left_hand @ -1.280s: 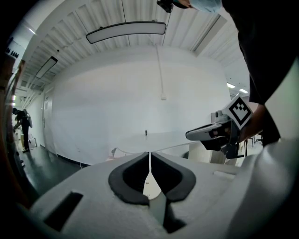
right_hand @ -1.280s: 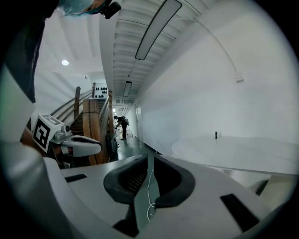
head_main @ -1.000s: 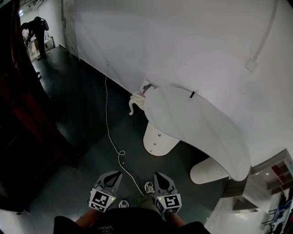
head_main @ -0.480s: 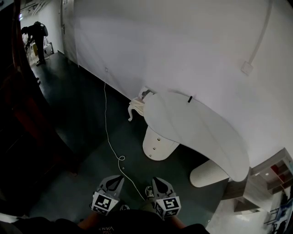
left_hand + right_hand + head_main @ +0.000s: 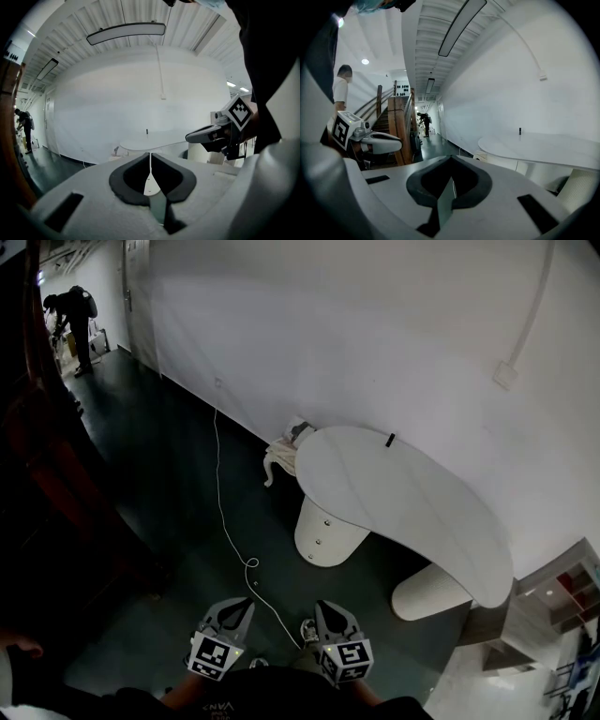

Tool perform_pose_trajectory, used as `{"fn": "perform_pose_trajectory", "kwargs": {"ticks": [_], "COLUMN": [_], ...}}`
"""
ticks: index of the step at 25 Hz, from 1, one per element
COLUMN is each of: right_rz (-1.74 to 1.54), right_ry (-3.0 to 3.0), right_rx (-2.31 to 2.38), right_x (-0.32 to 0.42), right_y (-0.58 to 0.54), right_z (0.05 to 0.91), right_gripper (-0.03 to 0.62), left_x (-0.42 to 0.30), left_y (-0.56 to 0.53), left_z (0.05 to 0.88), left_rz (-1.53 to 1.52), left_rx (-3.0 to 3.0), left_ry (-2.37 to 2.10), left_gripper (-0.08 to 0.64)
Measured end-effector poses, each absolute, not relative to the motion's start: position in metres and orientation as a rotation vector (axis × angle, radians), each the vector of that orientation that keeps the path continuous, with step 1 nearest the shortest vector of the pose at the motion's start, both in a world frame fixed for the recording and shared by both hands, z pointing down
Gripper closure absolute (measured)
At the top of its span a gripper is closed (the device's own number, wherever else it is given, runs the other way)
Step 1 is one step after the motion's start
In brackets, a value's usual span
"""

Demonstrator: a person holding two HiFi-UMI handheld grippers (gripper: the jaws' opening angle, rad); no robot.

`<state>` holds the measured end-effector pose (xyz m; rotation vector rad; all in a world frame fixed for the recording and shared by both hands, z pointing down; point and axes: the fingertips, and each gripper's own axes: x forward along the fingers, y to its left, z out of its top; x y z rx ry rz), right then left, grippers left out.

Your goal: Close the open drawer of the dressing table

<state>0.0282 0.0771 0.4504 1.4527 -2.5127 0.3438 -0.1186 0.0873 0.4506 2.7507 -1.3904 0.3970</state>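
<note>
The white dressing table (image 5: pixel 412 507) stands against the wall, with a curved top on two rounded pedestals. The left pedestal (image 5: pixel 323 535) carries two small knobs; from here I cannot tell which drawer stands open. Both grippers hang low in front of my body, well short of the table. My left gripper (image 5: pixel 240 602) is shut with nothing in it, and its tips meet in the left gripper view (image 5: pixel 150 154). My right gripper (image 5: pixel 325 605) is shut and empty too, as its own view (image 5: pixel 451 157) shows. The table top appears ahead in both gripper views (image 5: pixel 150 140) (image 5: pixel 543 147).
A white cable (image 5: pixel 225 512) trails across the dark floor toward me. A small ornate white stool (image 5: pixel 279 457) sits by the wall left of the table. Dark wooden stairs (image 5: pixel 396 126) rise on the left. A person (image 5: pixel 75 310) stands far down the hall. Shelves (image 5: pixel 562 606) stand at the right.
The head view has shifted a little. Both grippers stay shut low in front of me. A hand with a white sleeve has come in at the lower left edge.
</note>
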Motion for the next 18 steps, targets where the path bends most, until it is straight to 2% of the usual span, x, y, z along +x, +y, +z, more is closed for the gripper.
{"fn": "perform_pose_trajectory", "kwargs": {"ticks": [18], "right_rz": [0.355], "right_ry": [-2.502], "right_rx": [1.463], "right_x": [0.0302], "right_y": [0.0728], "right_z": [0.4566], "right_gripper": [0.591], "left_x": [-0.1145], "left_y": [0.0892], "left_z": [0.4573], "left_rz": [0.379], "left_rx": [2.74], "left_ry": [-1.354], "left_gripper": [0.535]}}
